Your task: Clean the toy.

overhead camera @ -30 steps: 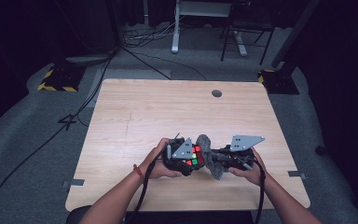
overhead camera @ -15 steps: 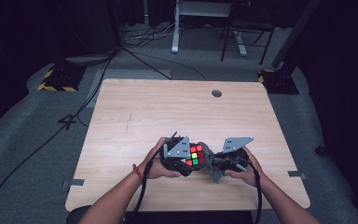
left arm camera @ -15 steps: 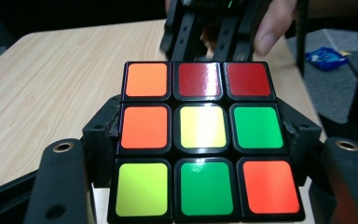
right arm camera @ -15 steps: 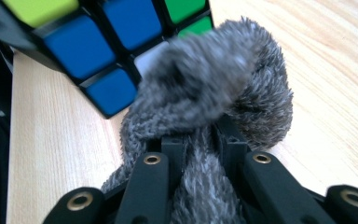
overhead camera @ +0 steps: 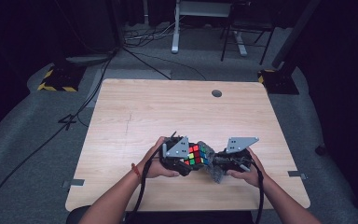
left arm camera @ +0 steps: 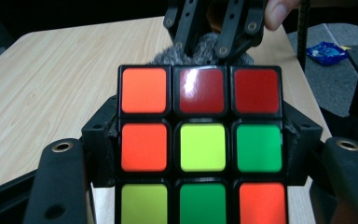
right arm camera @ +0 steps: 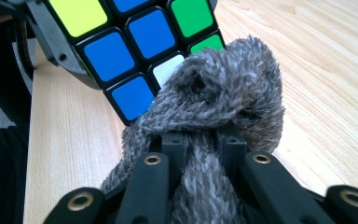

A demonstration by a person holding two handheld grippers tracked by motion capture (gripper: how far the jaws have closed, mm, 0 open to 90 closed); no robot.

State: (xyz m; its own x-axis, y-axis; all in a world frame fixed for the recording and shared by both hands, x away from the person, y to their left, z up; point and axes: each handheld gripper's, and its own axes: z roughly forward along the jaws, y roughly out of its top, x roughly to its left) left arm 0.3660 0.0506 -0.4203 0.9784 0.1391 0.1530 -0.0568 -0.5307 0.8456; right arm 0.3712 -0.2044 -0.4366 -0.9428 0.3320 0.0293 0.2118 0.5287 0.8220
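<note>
While the left gripper [left arm camera: 200, 154] clamps a glossy cube [left arm camera: 200, 144], the right gripper [right arm camera: 205, 154] pinches fuzzy grey cloth [right arm camera: 219, 93].

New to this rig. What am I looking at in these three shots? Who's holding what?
No robot: a person holds a two-jaw hand tool in each hand over a wooden table. The high view looks down from above; the other two cameras ride on the tools, looking along their black jaws. The left gripper is shut on a colour puzzle cube. The right gripper is shut on a fuzzy grey cloth, pressed against the cube's blue face, seemingly wiping it. Grey plates on top are tool parts.
</note>
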